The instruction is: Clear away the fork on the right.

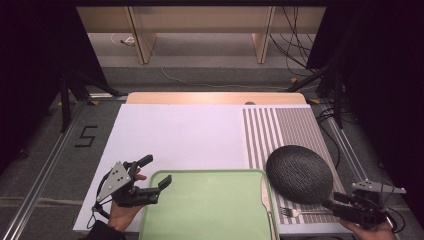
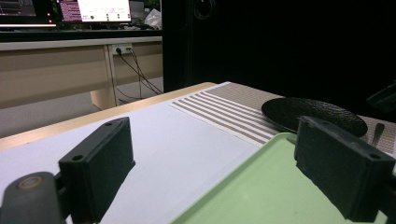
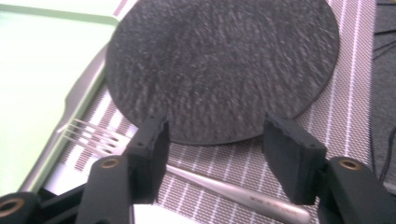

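Table (image 1: 215,98) w/ white sheet (image 1: 175,137), striped mat (image 1: 285,127) & green tray (image 1: 205,210) lying on it.

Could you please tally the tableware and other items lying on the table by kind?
Dark plate: 1
Fork: 1
Knife: 1
Green tray: 1
Striped placemat: 1
Total: 5

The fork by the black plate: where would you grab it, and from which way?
Grip the fork by its slim handle, coming down from above. It lies flat on the striped mat, tines toward the green tray, with the right gripper jaws astride the handle.
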Tool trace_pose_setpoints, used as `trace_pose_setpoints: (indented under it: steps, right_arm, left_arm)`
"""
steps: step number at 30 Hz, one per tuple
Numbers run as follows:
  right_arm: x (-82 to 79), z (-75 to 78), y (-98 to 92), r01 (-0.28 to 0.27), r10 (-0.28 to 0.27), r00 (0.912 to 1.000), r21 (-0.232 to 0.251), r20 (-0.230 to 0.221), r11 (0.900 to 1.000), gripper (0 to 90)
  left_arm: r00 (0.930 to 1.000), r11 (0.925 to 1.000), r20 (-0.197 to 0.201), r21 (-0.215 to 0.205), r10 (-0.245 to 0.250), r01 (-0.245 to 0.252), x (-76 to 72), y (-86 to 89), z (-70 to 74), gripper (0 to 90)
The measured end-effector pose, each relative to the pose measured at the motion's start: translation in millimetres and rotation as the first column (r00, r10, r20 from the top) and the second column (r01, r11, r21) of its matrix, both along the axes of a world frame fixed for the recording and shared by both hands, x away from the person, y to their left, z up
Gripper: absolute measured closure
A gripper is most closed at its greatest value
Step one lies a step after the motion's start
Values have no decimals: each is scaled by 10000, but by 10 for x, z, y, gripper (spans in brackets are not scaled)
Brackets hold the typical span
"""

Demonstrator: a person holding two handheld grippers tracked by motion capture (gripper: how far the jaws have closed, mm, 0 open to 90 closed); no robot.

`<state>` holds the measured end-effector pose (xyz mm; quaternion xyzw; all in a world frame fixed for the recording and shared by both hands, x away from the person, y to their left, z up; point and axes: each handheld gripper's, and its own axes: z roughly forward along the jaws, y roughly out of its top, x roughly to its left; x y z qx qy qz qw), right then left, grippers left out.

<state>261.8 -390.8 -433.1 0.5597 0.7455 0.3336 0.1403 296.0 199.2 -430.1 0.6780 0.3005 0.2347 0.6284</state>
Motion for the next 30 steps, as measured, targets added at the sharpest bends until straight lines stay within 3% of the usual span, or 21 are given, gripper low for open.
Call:
trace_pose_setpoints:
  steps: [9, 14, 19, 30]
  right_arm:
    - [-6, -56, -99, 556, -560, 9984, -271, -111, 9981, 705]
    - [6, -102, -98, 819, -871, 9952, -1082, -443, 9908, 817]
    - [40, -170, -61, 745, -904, 9936, -2077, -677, 9753, 887]
    - [90, -263, -45, 473, -761, 9913, -2487, -1072, 9674, 900]
  left_arm:
    - [10000, 10000, 0, -6, -6, 6, 1, 0, -1, 115]
    - [10000, 10000, 0, -2, 0, 0, 0, -2, 0, 115]
    - [10000, 10000, 0, -4, -4, 4, 0, -2, 0, 115]
    - [10000, 10000, -9, 17, -19, 19, 1, -6, -1, 115]
